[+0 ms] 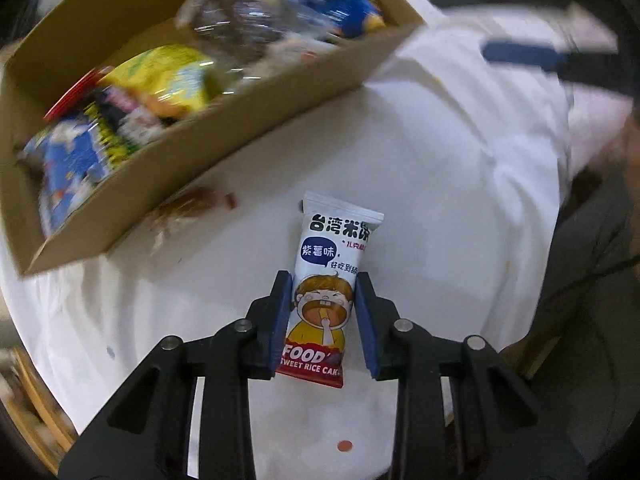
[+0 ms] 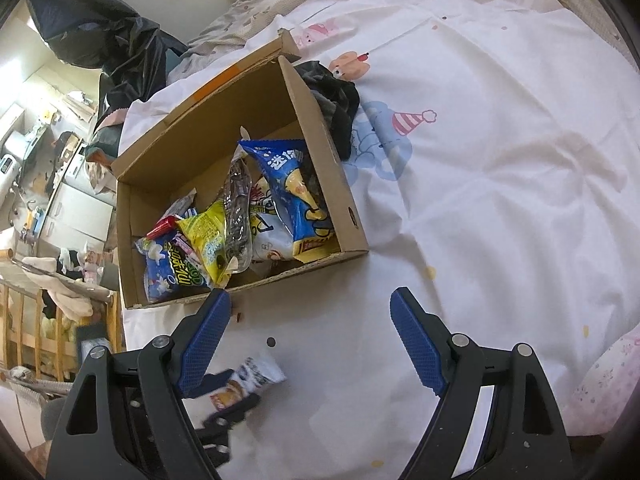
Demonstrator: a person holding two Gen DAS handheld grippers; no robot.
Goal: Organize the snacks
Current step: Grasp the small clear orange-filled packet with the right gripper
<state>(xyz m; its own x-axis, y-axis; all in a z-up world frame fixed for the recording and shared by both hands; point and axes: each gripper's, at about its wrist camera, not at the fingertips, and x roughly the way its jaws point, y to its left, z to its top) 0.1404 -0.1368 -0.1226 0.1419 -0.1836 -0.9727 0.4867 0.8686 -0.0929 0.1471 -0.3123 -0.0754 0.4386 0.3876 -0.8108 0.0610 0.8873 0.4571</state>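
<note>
The cardboard box (image 1: 224, 92) is smeared with motion blur in the left wrist view, so its snack bags (image 1: 160, 80) are hard to read there; the right hand-held gripper (image 1: 532, 20) is only dark and blue streaks. The left hand-held gripper (image 1: 323, 322) clamps a rice cake packet (image 1: 332, 272) by its lower half, over the white bed sheet (image 1: 440, 200) near the box. The packet's long axis runs along the fingers, its white sealed end pointing away. The right hand-held gripper (image 2: 310, 336) hangs spread wide, holding nothing, beside the box (image 2: 324, 148).
</note>
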